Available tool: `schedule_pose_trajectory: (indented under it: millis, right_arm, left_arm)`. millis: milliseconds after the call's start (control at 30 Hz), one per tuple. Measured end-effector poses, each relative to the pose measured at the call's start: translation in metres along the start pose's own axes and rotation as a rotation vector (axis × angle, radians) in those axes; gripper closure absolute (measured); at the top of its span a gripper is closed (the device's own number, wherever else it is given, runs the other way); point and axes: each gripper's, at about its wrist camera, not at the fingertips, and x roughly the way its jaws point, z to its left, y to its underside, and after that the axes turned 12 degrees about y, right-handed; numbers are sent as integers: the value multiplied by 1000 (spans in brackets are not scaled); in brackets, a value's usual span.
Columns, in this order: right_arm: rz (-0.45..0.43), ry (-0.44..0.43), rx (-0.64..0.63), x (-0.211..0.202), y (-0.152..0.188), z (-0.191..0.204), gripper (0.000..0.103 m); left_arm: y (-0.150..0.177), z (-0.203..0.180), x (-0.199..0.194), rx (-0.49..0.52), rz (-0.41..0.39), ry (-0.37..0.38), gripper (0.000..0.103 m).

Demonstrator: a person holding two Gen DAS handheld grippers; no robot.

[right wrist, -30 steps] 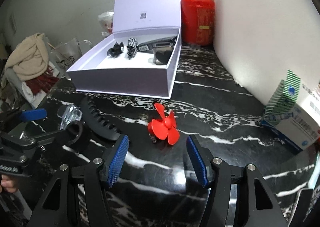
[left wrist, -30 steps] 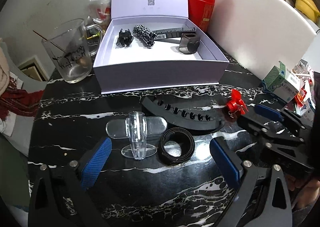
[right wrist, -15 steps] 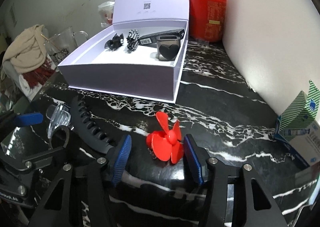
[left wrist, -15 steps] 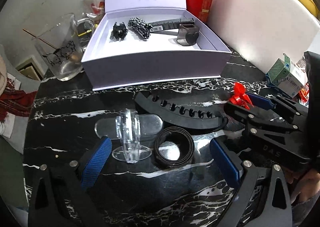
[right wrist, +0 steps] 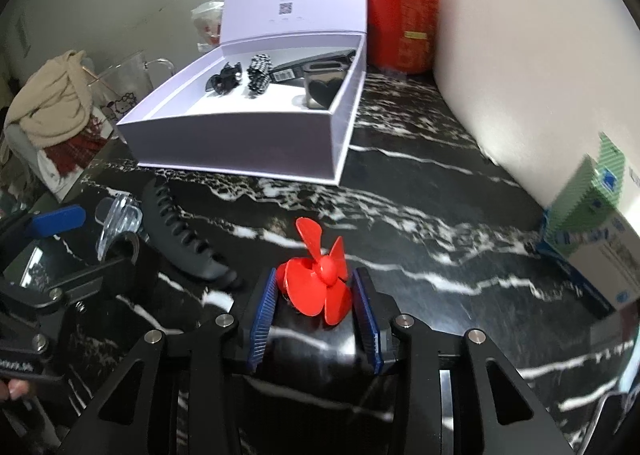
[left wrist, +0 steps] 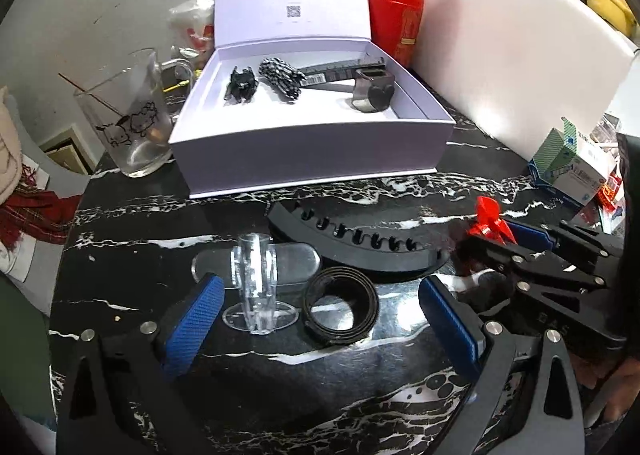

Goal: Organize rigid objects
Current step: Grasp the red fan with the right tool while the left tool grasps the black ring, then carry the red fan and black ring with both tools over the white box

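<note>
While the right hand-held gripper (right wrist: 316,295) had just been closing, its blue pads stood narrow at both sides of the red propeller (right wrist: 318,279), w/ the blades touching them; the propeller was low over the black marble surface (right wrist: 420,215), in front of the open white box (right wrist: 240,143). The left hand-held gripper (left wrist: 320,315) was wide open, holding nothing; betw. its fingers lay a clear plastic stand (left wrist: 256,283) and a black ring (left wrist: 340,307), a black comb-like clip (left wrist: 360,247) just behind them.
</note>
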Motion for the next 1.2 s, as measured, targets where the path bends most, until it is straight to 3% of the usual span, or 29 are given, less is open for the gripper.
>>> schedule_pose_trajectory:
  millis: [100, 233, 300, 433, 767, 1067, 1133, 1200]
  right_arm:
    - [7, 4, 16, -6, 8, -5, 65]
    - [15, 4, 40, -12, 16, -11, 65]
    - [19, 0, 56, -14, 19, -14, 65]
    - [20, 4, 64, -17, 23, -16, 65]
    - [21, -1, 66, -24, 31, -18, 65]
    - [30, -42, 56, -41, 52, -13, 65]
    - [29, -50, 59, -42, 55, -12, 64]
    - [29, -47, 60, -43, 56, -11, 62]
  left_arm:
    - [1, -2, 6, -1, 18, 22, 22]
    - [4, -10, 9, 50, 10, -24, 33]
    - [4, -10, 11, 50, 24, -8, 53]
    - [9, -12, 14, 48, 41, 16, 62]
    - [25, -22, 4, 82, 48, 79, 62]
    - [41, -27, 0, 101, 59, 82, 61]
    - [41, -25, 3, 91, 61, 74, 56]
    - [40, -26, 6, 94, 64, 69, 39]
